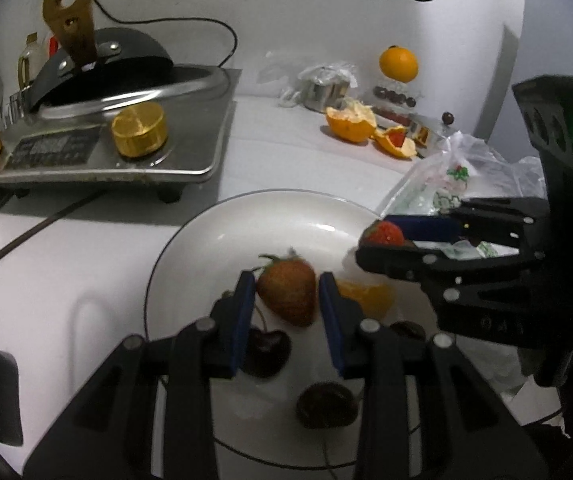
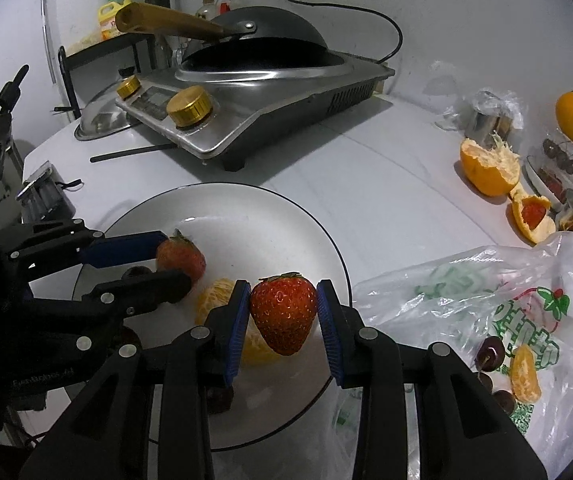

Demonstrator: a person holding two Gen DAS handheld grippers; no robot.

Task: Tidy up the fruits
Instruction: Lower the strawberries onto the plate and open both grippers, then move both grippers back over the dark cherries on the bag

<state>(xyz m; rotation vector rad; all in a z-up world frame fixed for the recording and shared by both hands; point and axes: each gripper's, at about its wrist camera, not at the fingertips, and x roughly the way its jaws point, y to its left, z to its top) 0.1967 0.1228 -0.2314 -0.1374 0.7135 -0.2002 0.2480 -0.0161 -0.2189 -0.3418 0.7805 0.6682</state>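
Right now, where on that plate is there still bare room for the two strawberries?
The far half of the plate, toward the cooker, is bare. The near half is crowded with an orange segment and cherries.

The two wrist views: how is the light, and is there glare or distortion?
Left wrist view: dim, the strawberry between the left gripper pads looks dull brownish; a small glare streak on the plate. Right wrist view: brighter, the strawberry in the right gripper is vivid and sharp. Both: fisheye bending, dark corners.
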